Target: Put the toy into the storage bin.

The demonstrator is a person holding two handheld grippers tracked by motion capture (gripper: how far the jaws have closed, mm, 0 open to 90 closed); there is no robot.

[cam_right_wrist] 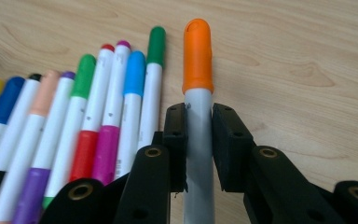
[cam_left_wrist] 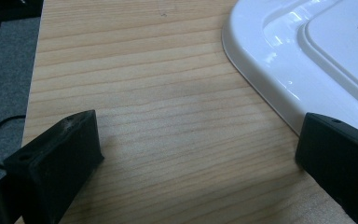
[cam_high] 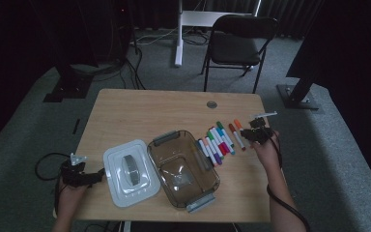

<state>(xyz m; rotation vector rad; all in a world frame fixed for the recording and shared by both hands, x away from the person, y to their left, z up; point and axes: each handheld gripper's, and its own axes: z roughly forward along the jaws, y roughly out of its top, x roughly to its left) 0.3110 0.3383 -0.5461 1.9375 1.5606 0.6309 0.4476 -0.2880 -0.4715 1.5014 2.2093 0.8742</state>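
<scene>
My right gripper [cam_right_wrist: 199, 116] is shut on the grey barrel of an orange-capped marker [cam_right_wrist: 197, 51], which points away from me just above the wood. In the high view this gripper [cam_high: 255, 133] is at the right end of a row of several coloured markers [cam_high: 217, 142], with the orange marker [cam_high: 238, 124] in its jaws. The other markers [cam_right_wrist: 98, 107] lie side by side to the left of the held one. My left gripper [cam_high: 98, 177] stands open at the table's front left, its jaws wide apart [cam_left_wrist: 198, 135] over bare wood, beside the white lid [cam_left_wrist: 307, 56].
A clear brown container [cam_high: 174, 137] with grey handles sits mid-table, between the white lid [cam_high: 116, 188] and the markers. A cable hole [cam_high: 211, 104] is near the table's far edge. A black chair [cam_high: 236, 43] stands beyond the table.
</scene>
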